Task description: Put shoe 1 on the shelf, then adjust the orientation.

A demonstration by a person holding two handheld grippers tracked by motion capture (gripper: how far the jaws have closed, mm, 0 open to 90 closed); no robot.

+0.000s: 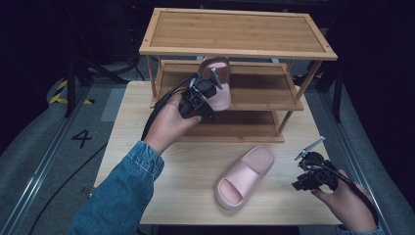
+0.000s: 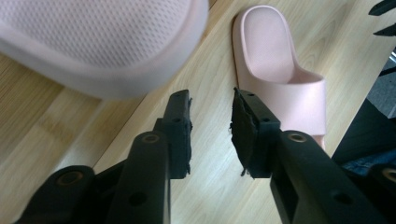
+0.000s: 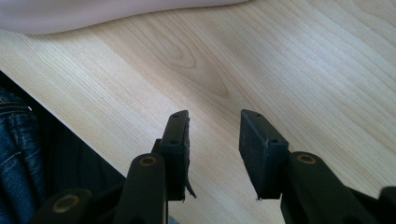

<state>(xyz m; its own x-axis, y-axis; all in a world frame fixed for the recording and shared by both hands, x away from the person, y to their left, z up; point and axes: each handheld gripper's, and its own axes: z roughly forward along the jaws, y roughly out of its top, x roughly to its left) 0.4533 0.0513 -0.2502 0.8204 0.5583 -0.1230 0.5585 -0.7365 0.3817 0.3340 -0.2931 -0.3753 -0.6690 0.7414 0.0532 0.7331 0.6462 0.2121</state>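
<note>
One pink slipper (image 1: 219, 83) lies on the middle shelf of a bamboo shoe rack (image 1: 313, 54), its near end over the shelf's front edge. Its blurred, dotted surface (image 2: 98, 42) is close above my left gripper (image 2: 211, 126). My left gripper (image 1: 201, 105) is open just left of and in front of that slipper, with nothing between its fingers. The second pink slipper (image 1: 244, 176) (image 2: 280, 70) lies on the table, toe opening toward the front edge. My right gripper (image 1: 299, 183) (image 3: 214, 149) is open and empty to its right, low over the table, with the slipper's edge (image 3: 93, 11) beyond.
The three-tier rack stands at the back of the light wooden table (image 1: 147, 161); its top tier (image 1: 235, 29) and bottom shelf (image 1: 244, 125) hold nothing. A denim sleeve (image 1: 122, 196) reaches in from the front left. The table's front edge (image 3: 70, 126) runs near my right gripper.
</note>
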